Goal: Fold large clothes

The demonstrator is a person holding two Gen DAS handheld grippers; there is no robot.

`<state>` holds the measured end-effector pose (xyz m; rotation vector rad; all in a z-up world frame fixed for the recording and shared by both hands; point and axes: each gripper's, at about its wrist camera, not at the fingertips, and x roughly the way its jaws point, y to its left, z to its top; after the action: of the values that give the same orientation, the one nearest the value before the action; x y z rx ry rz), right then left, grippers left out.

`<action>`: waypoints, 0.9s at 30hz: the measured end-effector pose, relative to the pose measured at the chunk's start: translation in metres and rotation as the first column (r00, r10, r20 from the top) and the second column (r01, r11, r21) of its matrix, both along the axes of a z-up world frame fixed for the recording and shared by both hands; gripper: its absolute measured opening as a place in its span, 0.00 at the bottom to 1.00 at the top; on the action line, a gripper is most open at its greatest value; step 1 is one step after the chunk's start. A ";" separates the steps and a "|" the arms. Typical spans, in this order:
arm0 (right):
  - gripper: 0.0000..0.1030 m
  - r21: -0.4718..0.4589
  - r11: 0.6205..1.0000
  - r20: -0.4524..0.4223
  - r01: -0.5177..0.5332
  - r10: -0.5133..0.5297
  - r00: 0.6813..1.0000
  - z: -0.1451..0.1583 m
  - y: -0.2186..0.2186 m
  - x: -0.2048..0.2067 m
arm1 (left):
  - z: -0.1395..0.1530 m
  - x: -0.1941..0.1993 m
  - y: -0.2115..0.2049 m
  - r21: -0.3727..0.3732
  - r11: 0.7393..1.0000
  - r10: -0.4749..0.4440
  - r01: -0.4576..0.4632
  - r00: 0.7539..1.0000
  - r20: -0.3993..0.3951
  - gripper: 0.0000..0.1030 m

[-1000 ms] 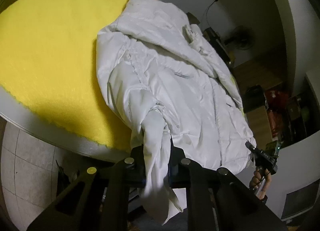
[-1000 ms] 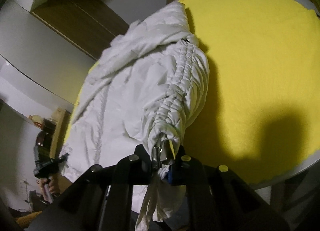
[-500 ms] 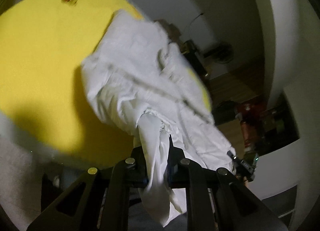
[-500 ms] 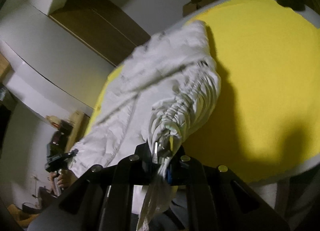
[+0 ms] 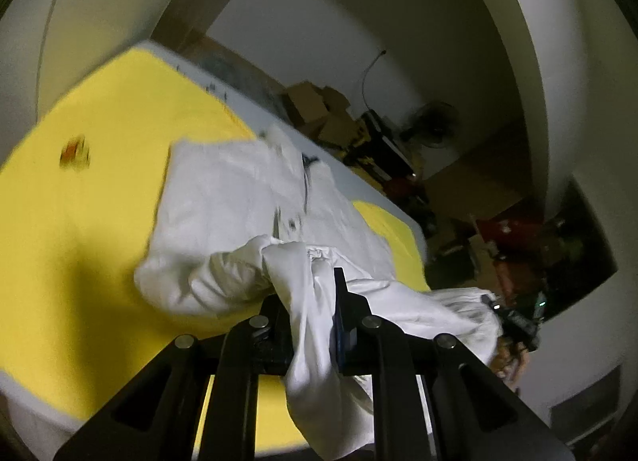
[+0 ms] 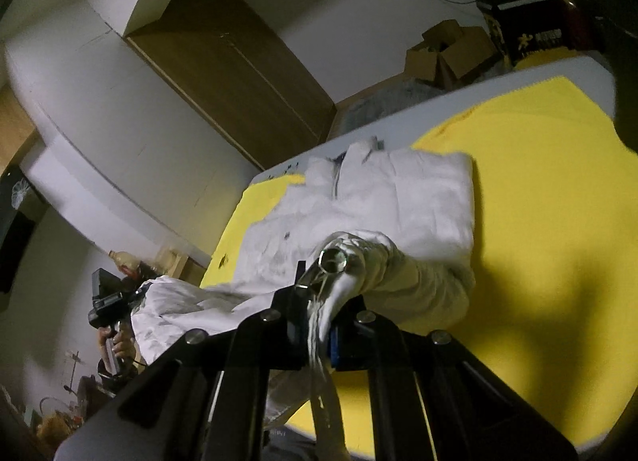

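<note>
On the yellow cloth covering the desk, toward its far edge, lies the white jacket, collar away. Its near hem is lifted off the cloth: the left claw is clamped on one bunched corner, the right claw on the other, with fabric hanging below both.

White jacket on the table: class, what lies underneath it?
Under the white jacket lies a yellow mat, spread over a white table. The mat beneath the jacket is covered, so anything lying there cannot be seen.
</note>
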<state>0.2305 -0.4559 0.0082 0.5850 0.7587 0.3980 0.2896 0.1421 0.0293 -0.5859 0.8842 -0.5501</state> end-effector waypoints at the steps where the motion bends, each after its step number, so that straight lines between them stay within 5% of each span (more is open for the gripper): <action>1: 0.07 -0.002 1.000 0.001 0.001 -0.001 1.000 0.004 -0.001 0.012 | 0.004 0.013 -0.006 0.015 1.000 0.009 -0.009 1.000 0.004 0.13; 7: 0.06 0.005 0.999 -0.046 0.040 -0.040 0.998 0.002 -0.015 0.111 | 0.009 0.121 -0.034 0.076 0.996 0.047 -0.046 0.999 -0.021 0.13; 16: 0.06 -0.066 0.991 -0.244 0.113 -0.126 0.962 -0.076 -0.023 0.260 | -0.086 0.283 -0.060 0.173 0.980 0.144 -0.101 0.956 -0.256 0.16; 27: 0.07 -0.129 0.971 -0.331 0.203 -0.235 0.914 -0.156 -0.039 0.329 | -0.169 0.342 -0.084 0.248 0.964 0.163 -0.096 0.950 -0.266 0.17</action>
<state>0.5597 -0.4954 -0.1479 0.6535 1.0293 0.0494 0.6316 0.0581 -0.1401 -0.5114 1.1557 -0.2384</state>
